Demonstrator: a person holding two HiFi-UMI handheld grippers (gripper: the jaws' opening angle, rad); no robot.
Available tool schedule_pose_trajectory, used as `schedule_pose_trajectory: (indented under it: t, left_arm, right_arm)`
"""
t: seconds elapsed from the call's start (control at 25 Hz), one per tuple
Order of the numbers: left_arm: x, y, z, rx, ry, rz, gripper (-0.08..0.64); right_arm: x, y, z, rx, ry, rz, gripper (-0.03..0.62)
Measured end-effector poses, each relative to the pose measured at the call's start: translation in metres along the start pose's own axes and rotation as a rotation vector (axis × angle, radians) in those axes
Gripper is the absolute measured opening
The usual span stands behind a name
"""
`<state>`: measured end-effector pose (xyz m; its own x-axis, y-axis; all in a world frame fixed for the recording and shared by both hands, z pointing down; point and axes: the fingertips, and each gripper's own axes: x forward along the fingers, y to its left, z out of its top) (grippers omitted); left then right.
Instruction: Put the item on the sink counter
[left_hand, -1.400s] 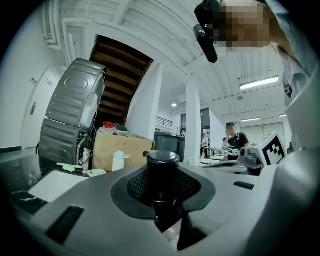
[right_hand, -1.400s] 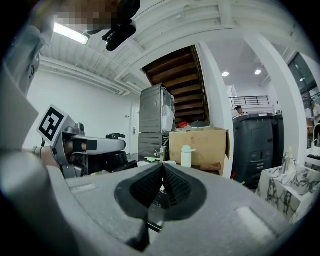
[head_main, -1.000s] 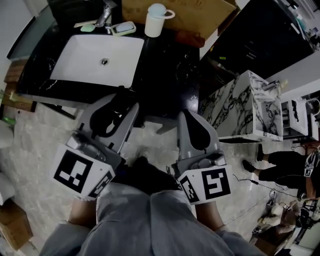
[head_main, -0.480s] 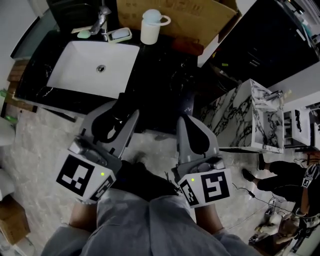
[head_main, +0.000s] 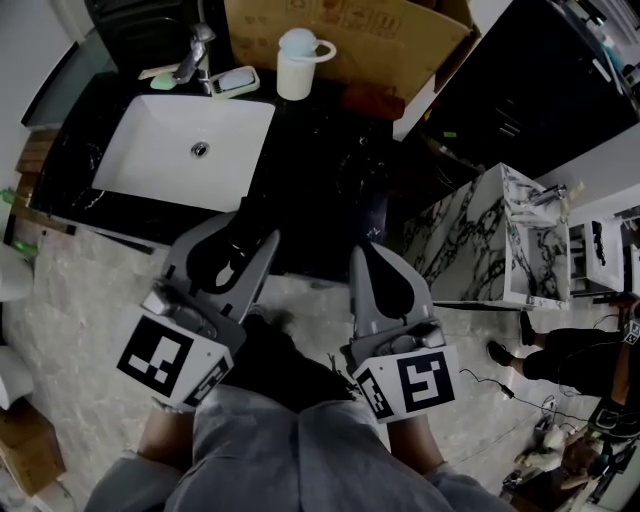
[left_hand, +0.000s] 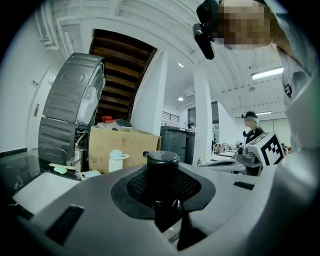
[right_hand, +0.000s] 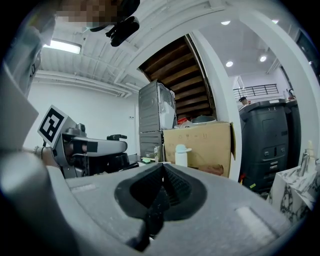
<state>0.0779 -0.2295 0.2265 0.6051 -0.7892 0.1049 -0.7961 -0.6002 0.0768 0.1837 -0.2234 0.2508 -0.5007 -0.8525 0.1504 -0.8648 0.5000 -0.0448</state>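
Note:
My left gripper (head_main: 243, 224) is shut on a black cylindrical item with a round cap (left_hand: 162, 161). It stands upright between the pads, held in front of the counter's near edge. In the head view the item (head_main: 226, 243) is a dark shape inside the jaws. My right gripper (head_main: 371, 254) hangs beside it to the right, shut with nothing in it; its pads meet (right_hand: 161, 172). The black sink counter (head_main: 335, 150) lies just ahead, with a white basin (head_main: 185, 150) set in its left part.
On the counter's back edge stand a faucet (head_main: 194, 45), a soap dish (head_main: 236, 82) and a white lidded cup (head_main: 297, 52), with a cardboard box (head_main: 350, 30) behind. A marble-patterned cabinet (head_main: 490, 230) is at the right. A person (head_main: 570, 350) stands further right.
The head view has shifted slightly, so the basin sits a little lower and left. Both grippers keep their places and the left still holds the black item.

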Motion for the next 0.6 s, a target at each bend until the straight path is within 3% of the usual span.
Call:
schedule_pose_trajectory:
  t: [0.6]
  left_arm:
    - [0.036,0.033,-0.031,0.036,0.07,-0.088,0.092]
  right_arm:
    - [0.041,-0.007,-0.009,0.014,0.051,-0.074,-0.003]
